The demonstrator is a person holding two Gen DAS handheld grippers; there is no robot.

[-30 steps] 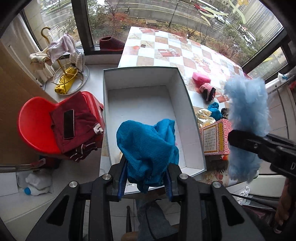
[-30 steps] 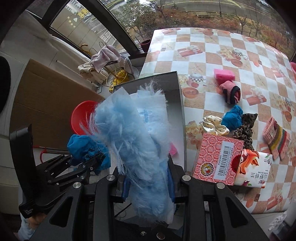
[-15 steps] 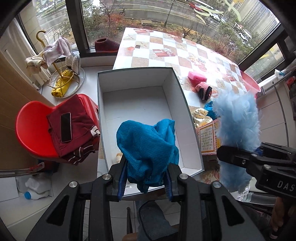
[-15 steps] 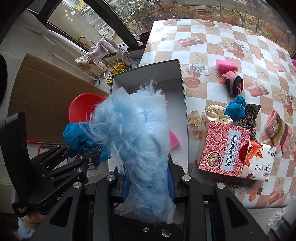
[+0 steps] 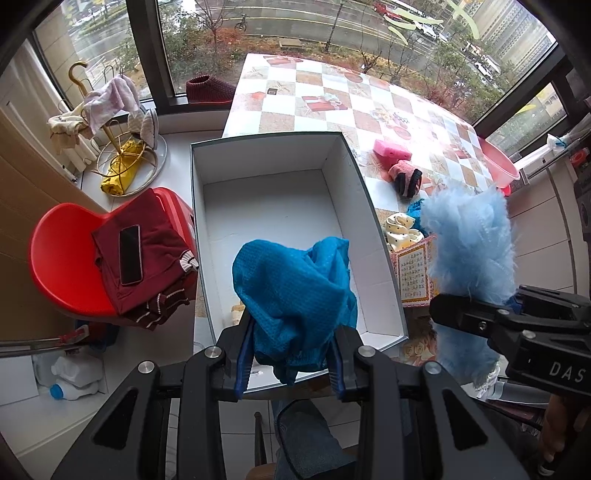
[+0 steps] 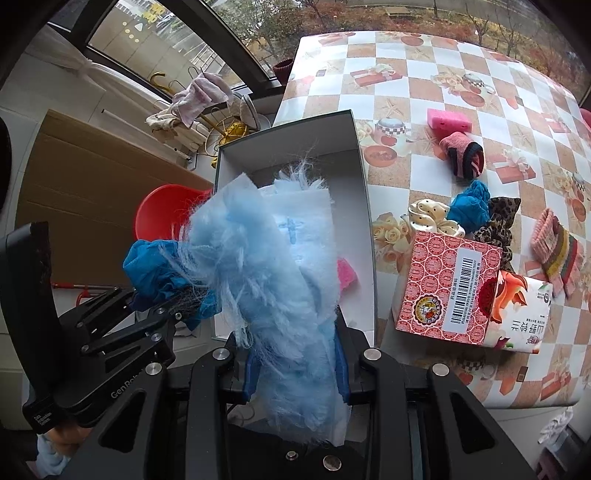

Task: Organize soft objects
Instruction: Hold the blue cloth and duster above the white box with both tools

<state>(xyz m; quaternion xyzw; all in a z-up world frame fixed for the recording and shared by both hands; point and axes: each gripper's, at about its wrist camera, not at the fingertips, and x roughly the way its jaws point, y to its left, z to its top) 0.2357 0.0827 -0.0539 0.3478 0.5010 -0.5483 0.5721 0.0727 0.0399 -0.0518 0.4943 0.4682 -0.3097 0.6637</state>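
My left gripper (image 5: 291, 354) pinches a limp teal cloth (image 5: 295, 291) and my right gripper (image 6: 295, 363) a light fluffy blue duster (image 6: 273, 280), both above the white box (image 5: 365, 206); bunched mid-body grips should hold.

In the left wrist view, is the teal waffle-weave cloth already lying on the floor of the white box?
No, the teal waffle-weave cloth is clamped in the left tongs, held above the white box.

Bright overcast daylight from the far windows (image 5: 280, 33), soft faint shadows, mild glare on the desk (image 5: 436, 155). Both views sharp; strong fisheye bending, dark vignetted corners.
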